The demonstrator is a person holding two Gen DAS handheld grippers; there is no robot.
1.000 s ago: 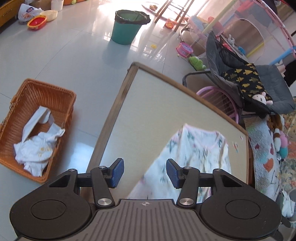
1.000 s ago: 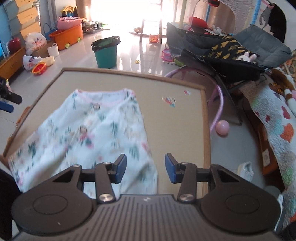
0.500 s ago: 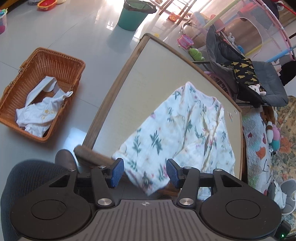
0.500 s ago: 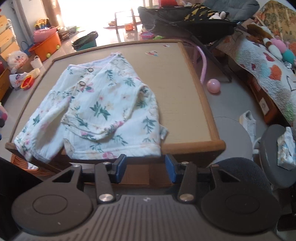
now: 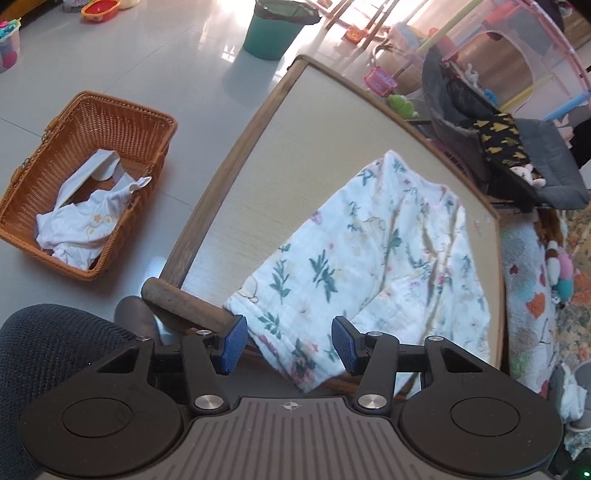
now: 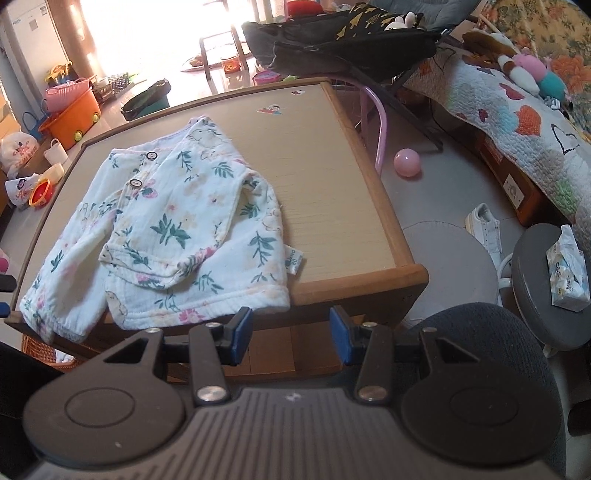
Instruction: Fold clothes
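On the low table point(image 6: 343, 192) we see the floral baby jacket point(image 6: 173, 229) lying flat, hem and one sleeve cuff over the near edge | our left gripper point(image 5: 286, 341) spread, empty, above the overhanging cuff | our right gripper point(image 6: 291, 334) spread, empty, just off the hem | wicker basket point(image 5: 122, 122) of white clothes on floor

bin: teal bucket point(image 5: 272, 31) sitting upper middle, black liner
ball: little pink ball point(image 6: 406, 163) on the floor, right of center
tissues: tissue pack point(image 6: 567, 271) on a round stool point(image 6: 532, 295), far right
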